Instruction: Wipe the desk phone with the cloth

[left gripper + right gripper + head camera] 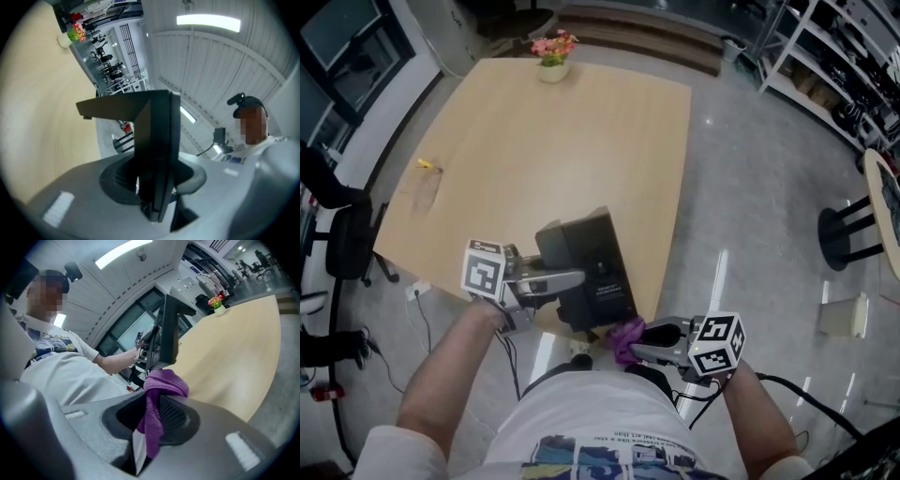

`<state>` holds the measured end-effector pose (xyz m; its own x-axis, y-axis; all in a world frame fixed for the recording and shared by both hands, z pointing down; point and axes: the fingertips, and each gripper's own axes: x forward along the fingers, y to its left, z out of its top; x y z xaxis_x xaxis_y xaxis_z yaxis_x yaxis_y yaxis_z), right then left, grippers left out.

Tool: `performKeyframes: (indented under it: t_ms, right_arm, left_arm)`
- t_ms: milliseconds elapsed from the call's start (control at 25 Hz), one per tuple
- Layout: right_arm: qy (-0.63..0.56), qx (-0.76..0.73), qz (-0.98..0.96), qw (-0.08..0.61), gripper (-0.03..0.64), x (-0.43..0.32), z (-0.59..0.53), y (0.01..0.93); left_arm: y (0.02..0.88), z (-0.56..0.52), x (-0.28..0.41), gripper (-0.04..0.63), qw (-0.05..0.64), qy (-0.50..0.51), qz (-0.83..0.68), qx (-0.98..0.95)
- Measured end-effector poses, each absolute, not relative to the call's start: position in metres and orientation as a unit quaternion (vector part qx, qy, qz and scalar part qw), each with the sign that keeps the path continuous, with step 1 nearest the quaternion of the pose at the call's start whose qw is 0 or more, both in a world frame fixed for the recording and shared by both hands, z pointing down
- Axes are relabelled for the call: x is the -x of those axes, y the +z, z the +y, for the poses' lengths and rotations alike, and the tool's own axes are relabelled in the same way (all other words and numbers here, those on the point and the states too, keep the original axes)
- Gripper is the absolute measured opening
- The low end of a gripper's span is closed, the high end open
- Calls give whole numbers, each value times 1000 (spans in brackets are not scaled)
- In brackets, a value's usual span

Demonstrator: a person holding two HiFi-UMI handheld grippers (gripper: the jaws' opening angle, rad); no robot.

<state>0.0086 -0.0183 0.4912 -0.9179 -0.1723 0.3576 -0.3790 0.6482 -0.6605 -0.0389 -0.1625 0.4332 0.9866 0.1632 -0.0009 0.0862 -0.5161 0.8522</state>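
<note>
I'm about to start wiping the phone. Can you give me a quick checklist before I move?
1. Cloth gripped: ok. The right hand-held gripper has its jaws shut on it.
2. Phone steadied: ok. The left hand-held gripper is clamped on its edge.
3. Cloth in contact with phone: cannot tell. It is close to the near corner.
4. Phone fully supported by the table: cannot tell. It is at the near edge.
5. Other things out of the way: ok. The flower pot stands at the far edge.
</note>
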Motion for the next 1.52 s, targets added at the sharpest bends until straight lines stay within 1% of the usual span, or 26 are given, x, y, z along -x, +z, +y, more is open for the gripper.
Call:
performKeyframes:
  t_ms: [160,280,640,1040,1160,1320,1520]
  right_arm:
    - [379,-141,-906,126,87,20,-20,485]
    - [371,-143,-907,137,87,26,-25,487]
    - [370,-188,-895,165,87,-5,-31,492]
    - [366,-214,-886,188,89,-15,-40,498]
    - [360,-248,-882,178,88,-29,-54,495]
    - [342,-305,-877,146,88,-45,-74,479]
    - [325,-401,-848,121,88,-78,-75,467]
  left_arm:
    - [438,-165,35,176,490,43,65,-868]
    - [442,-163,36,176,491,50,72,-867]
    - [456,-162,47,175,494,68,81,-863]
    - [473,-166,72,175,492,95,83,-861]
    - [483,-166,67,175,493,103,95,-859]
    - [493,-167,65,175,498,111,94,-855]
    - [515,-172,48,175,509,123,88,-847]
